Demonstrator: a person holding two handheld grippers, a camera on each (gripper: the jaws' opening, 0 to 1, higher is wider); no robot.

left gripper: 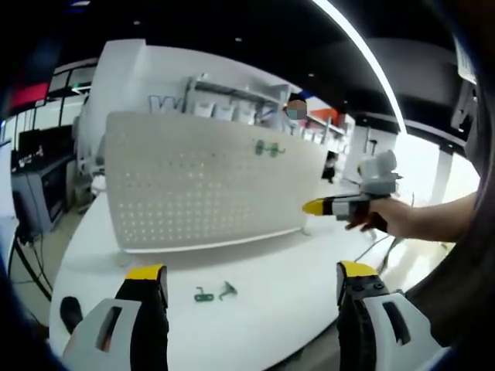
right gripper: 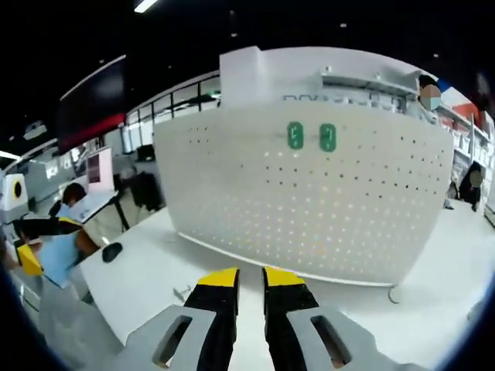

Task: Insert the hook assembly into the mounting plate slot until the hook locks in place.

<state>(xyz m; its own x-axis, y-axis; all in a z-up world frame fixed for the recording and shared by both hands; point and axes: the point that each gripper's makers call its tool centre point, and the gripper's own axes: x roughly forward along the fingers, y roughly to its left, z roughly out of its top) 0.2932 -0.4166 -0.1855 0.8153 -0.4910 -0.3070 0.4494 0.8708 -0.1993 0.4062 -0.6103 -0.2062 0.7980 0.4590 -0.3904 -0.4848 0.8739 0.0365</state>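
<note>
A white perforated mounting plate (left gripper: 209, 182) stands upright on the white table (left gripper: 271, 255), with two green hooks (left gripper: 269, 148) hung near its top. In the right gripper view the plate (right gripper: 309, 201) faces me with the same green hooks (right gripper: 312, 137). Two loose hooks lie on the table in front of the plate: a green one (left gripper: 203, 295) and a grey one (left gripper: 228, 290). My left gripper (left gripper: 251, 272) is open above them, holding nothing. My right gripper (right gripper: 251, 277) is shut and empty. It also enters the left gripper view from the right (left gripper: 329, 206), held by a hand (left gripper: 387, 218).
A black mouse (left gripper: 69, 313) lies at the table's left end, and appears again (right gripper: 113, 251) in the right gripper view. One small hook (right gripper: 183, 292) lies by my right jaws. Desks, shelving and a person (right gripper: 73, 193) are behind.
</note>
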